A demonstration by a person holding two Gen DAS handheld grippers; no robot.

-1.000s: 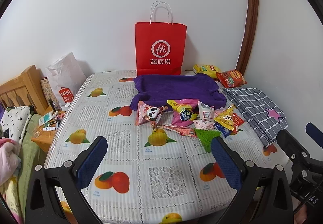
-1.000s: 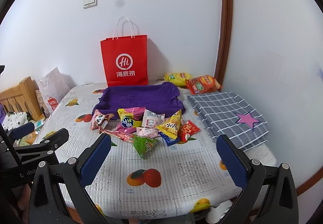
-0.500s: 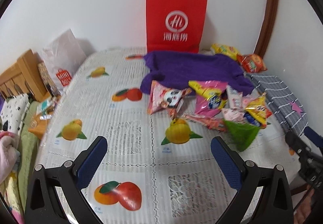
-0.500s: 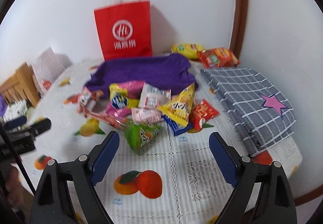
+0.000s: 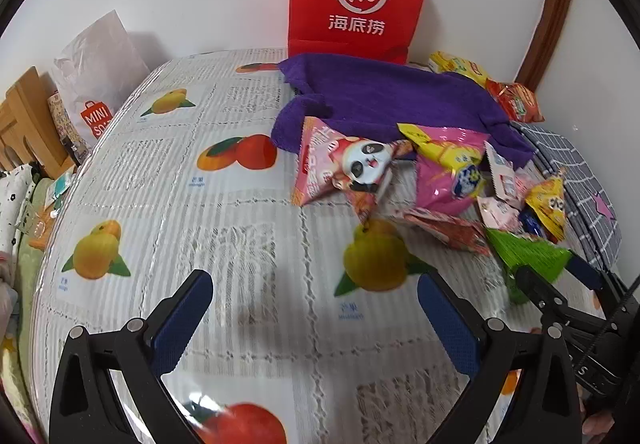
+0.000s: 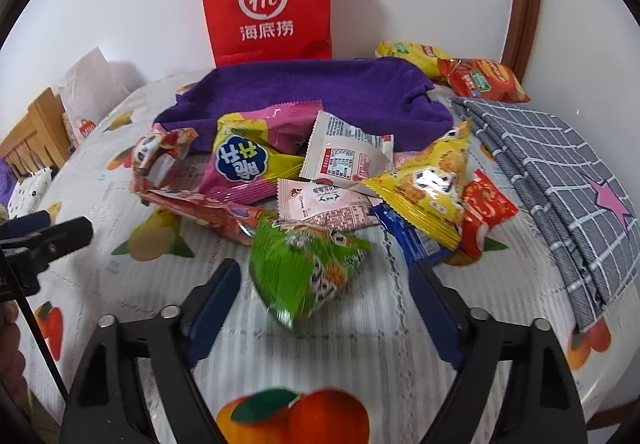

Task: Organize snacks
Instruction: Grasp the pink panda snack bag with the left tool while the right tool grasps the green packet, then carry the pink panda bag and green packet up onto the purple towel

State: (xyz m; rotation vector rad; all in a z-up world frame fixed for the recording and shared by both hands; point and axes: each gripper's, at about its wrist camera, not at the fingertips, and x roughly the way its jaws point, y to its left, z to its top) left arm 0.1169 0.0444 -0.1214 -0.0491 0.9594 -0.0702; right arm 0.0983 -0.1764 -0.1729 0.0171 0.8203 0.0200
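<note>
Jaws of the right gripper [image 6: 320,296] spread wide around the green snack packet [image 6: 306,268]; left gripper [image 5: 316,320] gapes empty.

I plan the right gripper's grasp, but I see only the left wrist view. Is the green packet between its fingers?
Observer: Yes. The green packet lies between the open fingers of the right gripper, and neither finger touches it.
Operator: Is anything else close to the fingers?
Observer: A blue packet lies just ahead of one finger, partly under a yellow packet.
</note>
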